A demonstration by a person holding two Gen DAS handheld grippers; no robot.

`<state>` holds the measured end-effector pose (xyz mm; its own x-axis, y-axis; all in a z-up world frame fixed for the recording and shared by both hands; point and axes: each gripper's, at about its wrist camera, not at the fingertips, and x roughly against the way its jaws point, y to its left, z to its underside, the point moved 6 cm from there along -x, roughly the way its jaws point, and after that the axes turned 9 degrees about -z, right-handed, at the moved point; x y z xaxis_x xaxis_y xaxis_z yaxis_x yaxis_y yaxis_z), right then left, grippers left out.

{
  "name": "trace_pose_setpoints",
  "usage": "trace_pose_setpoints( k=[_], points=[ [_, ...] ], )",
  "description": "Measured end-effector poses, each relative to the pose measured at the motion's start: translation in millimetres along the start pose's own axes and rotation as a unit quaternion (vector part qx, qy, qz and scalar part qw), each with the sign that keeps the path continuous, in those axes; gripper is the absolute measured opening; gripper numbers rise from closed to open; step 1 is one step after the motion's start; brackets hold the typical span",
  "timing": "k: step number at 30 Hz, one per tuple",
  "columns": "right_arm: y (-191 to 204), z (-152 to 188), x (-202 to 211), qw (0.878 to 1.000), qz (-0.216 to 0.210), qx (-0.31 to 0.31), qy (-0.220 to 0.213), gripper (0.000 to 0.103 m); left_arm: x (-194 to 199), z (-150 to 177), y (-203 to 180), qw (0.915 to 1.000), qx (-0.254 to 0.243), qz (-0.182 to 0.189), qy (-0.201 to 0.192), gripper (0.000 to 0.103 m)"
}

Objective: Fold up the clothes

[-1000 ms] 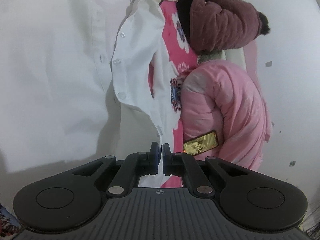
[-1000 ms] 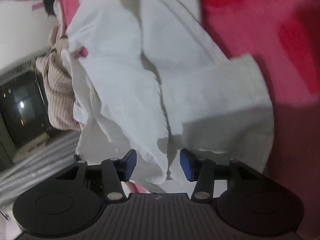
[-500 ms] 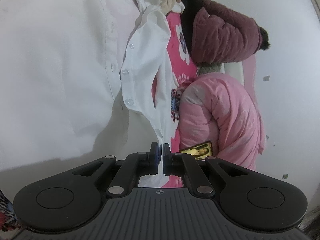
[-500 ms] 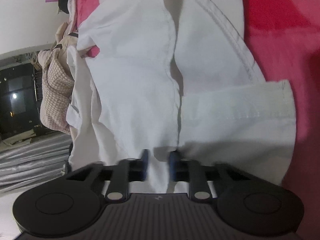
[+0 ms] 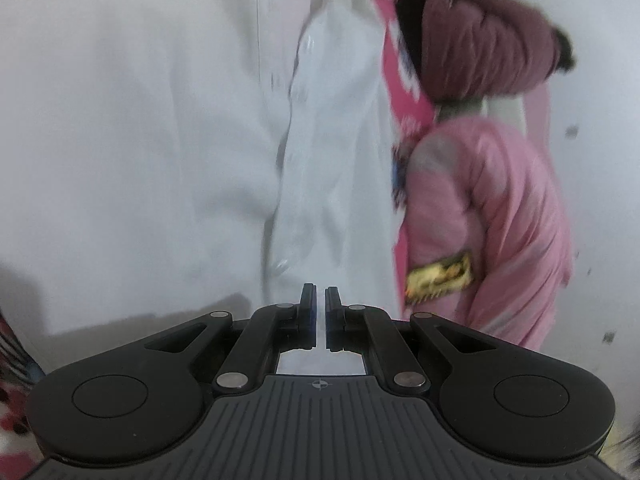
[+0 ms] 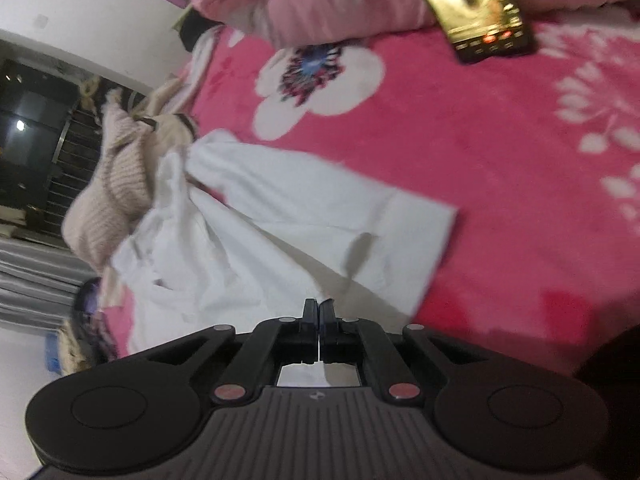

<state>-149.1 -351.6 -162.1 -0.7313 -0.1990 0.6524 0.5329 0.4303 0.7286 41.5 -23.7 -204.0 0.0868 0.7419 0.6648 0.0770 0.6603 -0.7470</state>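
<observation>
Pink floral blanket (image 6: 460,128) under white shirt (image 6: 280,216); both claws pinching shirt.

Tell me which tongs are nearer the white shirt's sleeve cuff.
Right. The right tongs grip the white shirt just beside the cuff; the left tongs hold its buttoned front, with no cuff in their view.

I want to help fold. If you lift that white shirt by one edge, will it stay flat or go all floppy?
Probably floppy: the white shirt already wrinkles and drapes where the right gripper pinches it. It looks thin, so likely light. The loose sleeve would probably dangle and drag on the pink blanket.
</observation>
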Motion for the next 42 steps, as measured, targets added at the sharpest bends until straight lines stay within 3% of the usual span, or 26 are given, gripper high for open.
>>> trace_pose_setpoints(
  k=[4,9,10,12,21,24,34,37,39,42],
  points=[
    [-8.0,-5.9,2.4,0.999,0.032,0.032,0.016,0.001,-25.6,15.8,-8.8,0.9980,-0.039,-0.032,0.037,0.002],
    [-14.5,-9.6,0.8,0.997,0.047,0.050,0.026,0.001,-33.8,24.8,-21.2,0.9916,-0.111,-0.054,0.040,0.005],
    [-15.6,-10.3,-1.2,0.997,0.048,0.049,0.027,0.001,-34.1,25.2,-22.8,0.9901,-0.123,-0.057,0.037,0.009],
    [-19.1,-12.2,-2.5,0.997,0.048,0.048,0.029,0.001,-34.8,26.1,-26.0,0.9866,-0.147,-0.064,0.032,0.029],
    [-23.5,-13.3,-2.4,0.998,0.038,0.038,0.029,0.001,-59.5,23.2,-34.5,0.9724,-0.207,-0.106,0.015,0.030],
    [-24.9,-13.7,-2.4,0.998,0.035,0.035,0.029,0.001,-64.3,18.6,-39.1,0.9695,-0.217,-0.115,0.007,0.030],
    [-28.7,-14.2,-3.7,0.999,0.022,0.025,0.029,0.001,-71.5,5.3,-44.2,0.9747,-0.182,-0.130,-0.012,0.030],
    [-30.0,-14.6,-4.4,0.999,0.021,0.024,0.028,0.001,-75.8,4.3,-44.8,0.9766,-0.171,-0.129,-0.019,0.025],
    [-30.3,-15.1,-4.9,0.999,0.020,0.025,0.028,0.001,-76.9,4.7,-45.5,0.9762,-0.170,-0.133,-0.023,0.005],
    [-28.3,-16.4,-4.6,0.999,0.020,0.034,0.027,0.001,-76.4,4.9,-44.2,0.9798,-0.152,-0.128,-0.019,0.000]
  ],
)
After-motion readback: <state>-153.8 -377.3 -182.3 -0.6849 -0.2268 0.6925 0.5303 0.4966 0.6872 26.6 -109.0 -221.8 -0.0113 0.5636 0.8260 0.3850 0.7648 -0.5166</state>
